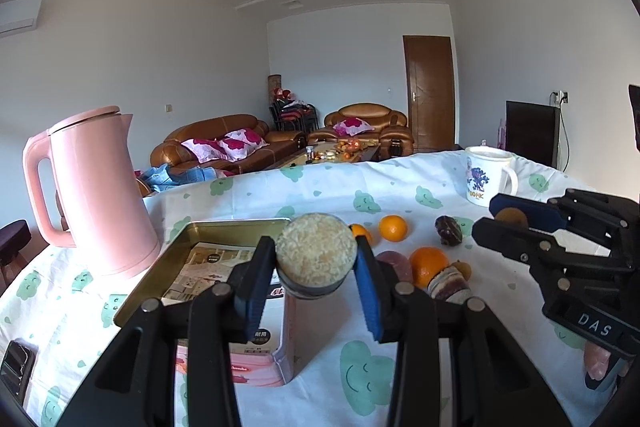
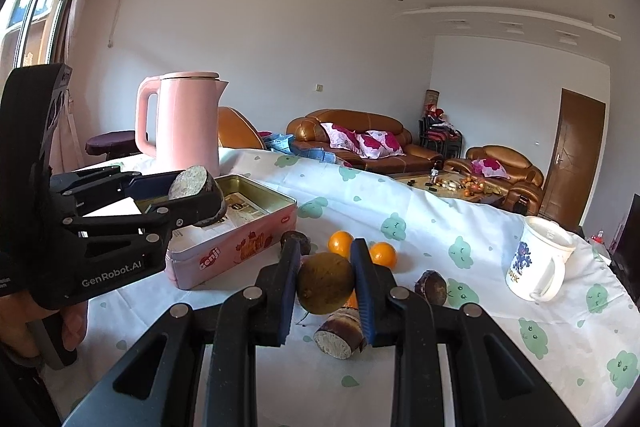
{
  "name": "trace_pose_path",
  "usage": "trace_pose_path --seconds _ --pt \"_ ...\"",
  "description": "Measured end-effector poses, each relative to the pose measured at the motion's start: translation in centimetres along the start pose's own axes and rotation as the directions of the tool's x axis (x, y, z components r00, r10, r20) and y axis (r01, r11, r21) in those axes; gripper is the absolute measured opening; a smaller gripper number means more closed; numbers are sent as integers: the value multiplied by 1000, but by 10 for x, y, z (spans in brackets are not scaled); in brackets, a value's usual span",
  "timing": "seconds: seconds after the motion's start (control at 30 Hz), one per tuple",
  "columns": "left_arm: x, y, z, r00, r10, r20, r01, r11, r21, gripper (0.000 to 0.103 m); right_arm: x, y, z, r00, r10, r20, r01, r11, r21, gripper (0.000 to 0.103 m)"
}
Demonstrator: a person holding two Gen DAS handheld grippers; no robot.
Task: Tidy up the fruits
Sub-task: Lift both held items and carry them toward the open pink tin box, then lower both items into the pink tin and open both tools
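Cloud-print tablecloth [image 2: 420, 227] everywhere; left gripper [image 1: 316, 267] clamped on a sugarcane chunk [image 1: 316, 254], cut end facing the camera, over the pink tin [image 1: 224, 251]. Right gripper [image 2: 326, 287] squeezes a brownish-green round fruit [image 2: 325, 283], 2 oranges [image 2: 383, 254] on the cloth behind it

phone [image 1: 16, 367] cut off by left edge, coffee-table bits too small.

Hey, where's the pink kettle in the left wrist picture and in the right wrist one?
Left wrist view: the pink kettle stands at the left edge, left of the open tin.
Right wrist view: the pink kettle stands left of centre, behind the tin.
Shared landmark: the white mug.
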State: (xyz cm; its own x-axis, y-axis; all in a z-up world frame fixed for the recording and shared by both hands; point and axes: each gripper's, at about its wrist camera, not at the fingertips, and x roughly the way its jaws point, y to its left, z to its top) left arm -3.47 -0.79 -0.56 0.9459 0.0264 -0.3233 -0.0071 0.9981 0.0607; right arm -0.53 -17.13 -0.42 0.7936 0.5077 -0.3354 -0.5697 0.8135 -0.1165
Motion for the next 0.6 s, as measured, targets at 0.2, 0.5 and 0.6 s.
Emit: trace_pose_path --seconds 0.2,0.5,0.6 --pt "-1 9 7 1000 7 -27 -7 1000 -6 41 2 1 16 1000 29 1 -29 999 -17 28" --pt "-6 28 24 999 14 -44 -15 1000 -5 41 13 9 45 995 102 0 -102 994 -36 28" --pt "-7 36 31 999 7 -48 -8 1000 -6 41 18 15 58 993 114 6 -114 992 -57 28"
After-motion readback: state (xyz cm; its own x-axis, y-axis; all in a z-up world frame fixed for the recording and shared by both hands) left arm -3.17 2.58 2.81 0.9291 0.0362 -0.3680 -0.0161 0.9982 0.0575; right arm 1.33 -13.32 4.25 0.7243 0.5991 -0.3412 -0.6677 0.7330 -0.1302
